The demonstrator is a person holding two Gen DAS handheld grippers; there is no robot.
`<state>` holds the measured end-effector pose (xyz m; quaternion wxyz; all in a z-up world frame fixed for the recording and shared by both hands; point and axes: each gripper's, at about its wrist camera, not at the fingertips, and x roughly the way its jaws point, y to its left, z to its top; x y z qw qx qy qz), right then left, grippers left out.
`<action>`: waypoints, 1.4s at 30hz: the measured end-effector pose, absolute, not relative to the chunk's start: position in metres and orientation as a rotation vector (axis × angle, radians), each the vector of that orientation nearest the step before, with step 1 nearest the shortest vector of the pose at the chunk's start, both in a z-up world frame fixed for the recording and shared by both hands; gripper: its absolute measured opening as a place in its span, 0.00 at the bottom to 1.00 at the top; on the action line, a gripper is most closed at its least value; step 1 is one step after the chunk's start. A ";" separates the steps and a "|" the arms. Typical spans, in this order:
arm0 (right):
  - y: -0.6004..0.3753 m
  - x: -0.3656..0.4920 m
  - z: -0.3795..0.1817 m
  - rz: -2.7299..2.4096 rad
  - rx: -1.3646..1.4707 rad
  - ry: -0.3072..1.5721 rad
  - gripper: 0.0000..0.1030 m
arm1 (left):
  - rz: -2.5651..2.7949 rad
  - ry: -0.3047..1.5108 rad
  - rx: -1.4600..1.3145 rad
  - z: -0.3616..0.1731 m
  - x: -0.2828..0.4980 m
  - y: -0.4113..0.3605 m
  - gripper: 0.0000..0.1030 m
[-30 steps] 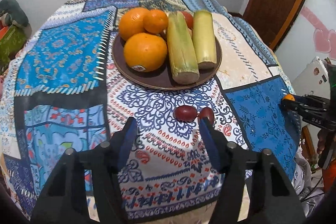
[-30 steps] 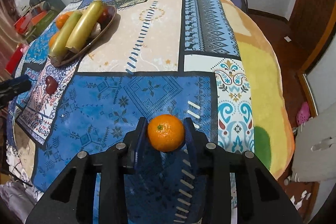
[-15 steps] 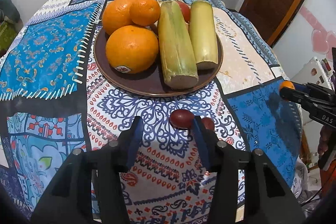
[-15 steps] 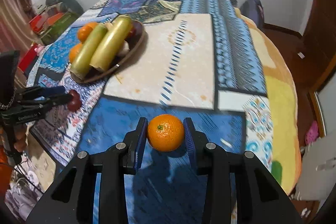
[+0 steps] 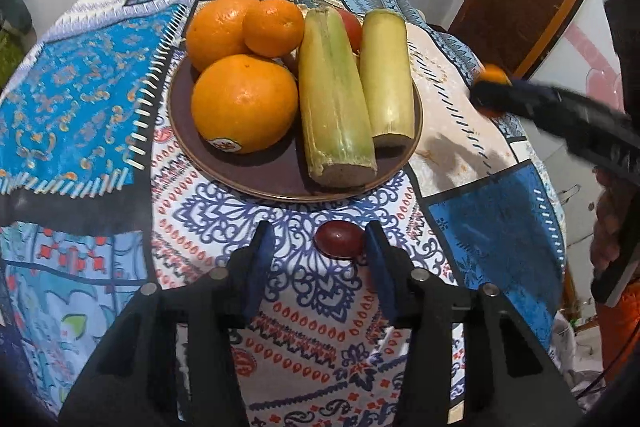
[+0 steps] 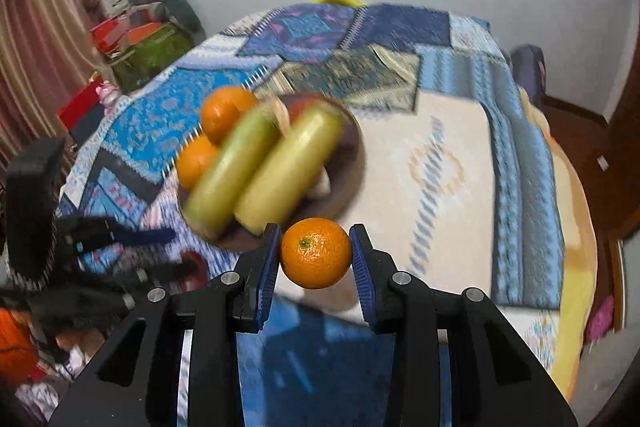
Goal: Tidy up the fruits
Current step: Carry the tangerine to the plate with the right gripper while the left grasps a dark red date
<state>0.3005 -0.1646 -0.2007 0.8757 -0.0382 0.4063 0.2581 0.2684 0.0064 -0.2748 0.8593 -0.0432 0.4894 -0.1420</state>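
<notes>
Mandarin point(image 6: 315, 253), glossy orange with a green stem dot, sits pinched in your right gripper point(image 6: 315, 254); your left gripper point(image 5: 316, 249), closing, straddles 1 dark red fruit point(image 5: 339, 245) untouched; plate point(image 5: 256, 179) holds 3 oranges, 2 cane pieces

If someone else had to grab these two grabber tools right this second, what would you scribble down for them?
Right gripper: shut on a small orange, held in the air near the brown plate.
Left gripper: jaws have just been closing around a dark red fruit on the tablecloth, pads not pressing yet.
Done: three oranges, two sugarcane pieces and a red fruit on the plate.
Left: plate the small orange, grip and plate the dark red fruit.
</notes>
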 end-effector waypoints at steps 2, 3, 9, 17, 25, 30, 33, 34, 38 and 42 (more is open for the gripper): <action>-0.155 0.309 -0.196 0.549 -0.085 0.830 0.31 | -0.315 1.023 -0.086 -0.275 0.268 0.002 0.36; -0.149 0.314 -0.193 0.552 -0.087 0.821 0.31 | -0.321 1.020 -0.081 -0.275 0.266 0.000 0.31; -0.119 0.339 -0.189 0.575 -0.105 0.795 0.31 | -0.361 1.015 -0.082 -0.275 0.264 -0.004 0.24; -0.104 0.352 -0.199 0.584 -0.112 0.814 0.31 | -0.373 1.014 -0.115 -0.275 0.262 0.005 0.23; -0.103 0.347 -0.200 0.593 -0.142 0.812 0.31 | -0.351 1.010 -0.111 -0.272 0.257 0.008 0.23; -0.104 0.345 -0.200 0.603 -0.148 0.815 0.36 | -0.337 1.009 -0.117 -0.271 0.257 0.014 0.23; -0.105 0.343 -0.201 0.606 -0.150 0.819 0.36 | -0.324 1.007 -0.123 -0.269 0.258 0.018 0.23; -0.106 0.342 -0.201 0.608 -0.149 0.820 0.37 | -0.321 1.004 -0.127 -0.268 0.258 0.019 0.23; -0.107 0.338 -0.200 0.603 -0.157 0.820 0.38 | -0.314 0.997 -0.134 -0.265 0.257 0.024 0.23; -0.109 0.334 -0.197 0.594 -0.162 0.811 0.39 | -0.309 0.988 -0.135 -0.261 0.256 0.026 0.23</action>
